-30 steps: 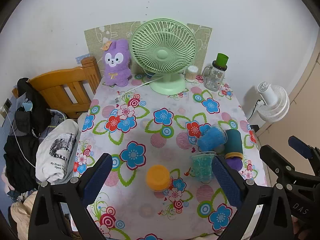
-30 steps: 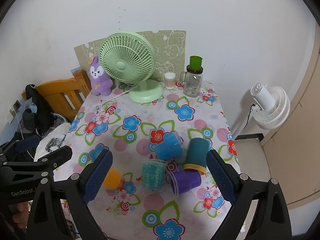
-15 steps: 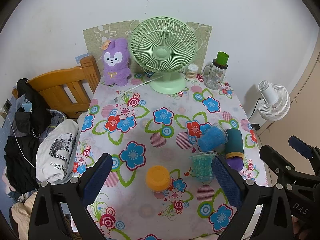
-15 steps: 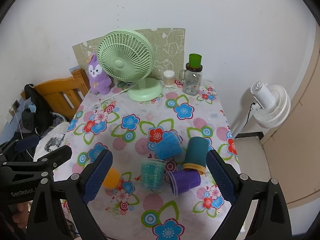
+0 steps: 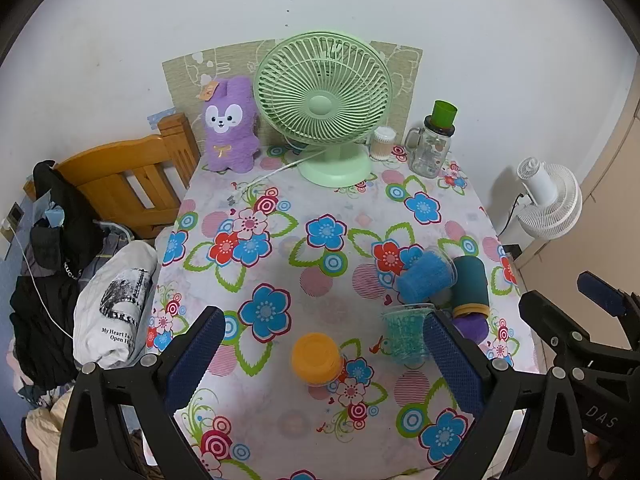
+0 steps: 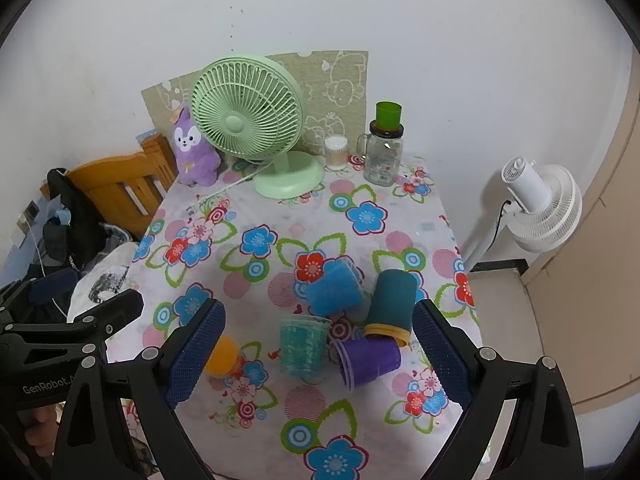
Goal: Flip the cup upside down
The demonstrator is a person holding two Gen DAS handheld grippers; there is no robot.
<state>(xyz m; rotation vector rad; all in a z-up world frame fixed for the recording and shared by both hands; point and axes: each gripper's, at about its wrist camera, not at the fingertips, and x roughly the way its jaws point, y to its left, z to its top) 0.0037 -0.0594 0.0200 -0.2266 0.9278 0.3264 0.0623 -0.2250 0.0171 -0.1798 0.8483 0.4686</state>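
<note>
Several cups sit on the flowered tablecloth (image 5: 280, 208). An orange cup (image 5: 316, 358) stands upside down; it also shows in the right wrist view (image 6: 222, 356). A clear teal-beaded cup (image 6: 301, 346) stands upright. A blue cup (image 6: 334, 288), a dark teal cup (image 6: 390, 302) and a purple cup (image 6: 368, 360) lie on their sides. My left gripper (image 5: 320, 356) is open above the orange cup. My right gripper (image 6: 318, 354) is open above the cup cluster. Both are empty.
A green desk fan (image 5: 324, 108), a purple plush (image 5: 230, 120), a cotton-swab jar (image 5: 383, 143) and a glass jar with a green cap (image 5: 434, 144) stand at the table's far edge. A wooden chair (image 5: 128, 176) with clothes is left. A white floor fan (image 6: 536, 204) is right.
Both grippers have drifted slightly; the views shift a little. The cups have not moved.
</note>
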